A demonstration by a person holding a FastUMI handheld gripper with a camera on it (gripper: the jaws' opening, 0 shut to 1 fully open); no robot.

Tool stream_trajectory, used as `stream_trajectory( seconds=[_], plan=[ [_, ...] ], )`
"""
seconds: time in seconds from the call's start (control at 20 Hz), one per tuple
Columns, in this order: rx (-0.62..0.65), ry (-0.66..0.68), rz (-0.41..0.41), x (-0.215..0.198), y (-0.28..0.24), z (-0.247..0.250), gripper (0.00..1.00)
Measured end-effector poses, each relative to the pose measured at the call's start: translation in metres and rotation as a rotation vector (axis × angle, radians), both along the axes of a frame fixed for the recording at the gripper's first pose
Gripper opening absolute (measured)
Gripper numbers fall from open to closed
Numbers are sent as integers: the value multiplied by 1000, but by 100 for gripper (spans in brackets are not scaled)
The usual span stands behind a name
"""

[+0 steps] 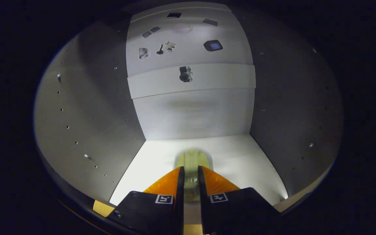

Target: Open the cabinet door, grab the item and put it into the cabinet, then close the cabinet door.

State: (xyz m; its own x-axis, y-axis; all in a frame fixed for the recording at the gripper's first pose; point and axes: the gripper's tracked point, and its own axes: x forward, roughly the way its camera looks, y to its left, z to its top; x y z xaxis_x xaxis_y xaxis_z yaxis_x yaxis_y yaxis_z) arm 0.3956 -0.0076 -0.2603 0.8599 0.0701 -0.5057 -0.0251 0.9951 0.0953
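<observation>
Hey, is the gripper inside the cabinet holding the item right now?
Yes, the gripper reaches into the cabinet, both fingers pressed on the pale item over its floor.

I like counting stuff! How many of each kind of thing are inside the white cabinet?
Pale green item, held between the fingers of the gripper: 1
Small stickers on the back wall, like the camera sticker: 9
Total: 10
</observation>
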Motion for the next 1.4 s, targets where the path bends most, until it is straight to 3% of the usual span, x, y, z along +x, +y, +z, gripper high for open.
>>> stream_trajectory(
  seconds=[0.25,0.55,0.9,1.4],
  plan=[
    [-2,-54,22,4,9,11,46],
    [-6,-164,16,-10,5,55,54],
    [-106,-275,79,-78,20,117,64],
    [-117,-367,9,-203,37,175,74]
  ],
)
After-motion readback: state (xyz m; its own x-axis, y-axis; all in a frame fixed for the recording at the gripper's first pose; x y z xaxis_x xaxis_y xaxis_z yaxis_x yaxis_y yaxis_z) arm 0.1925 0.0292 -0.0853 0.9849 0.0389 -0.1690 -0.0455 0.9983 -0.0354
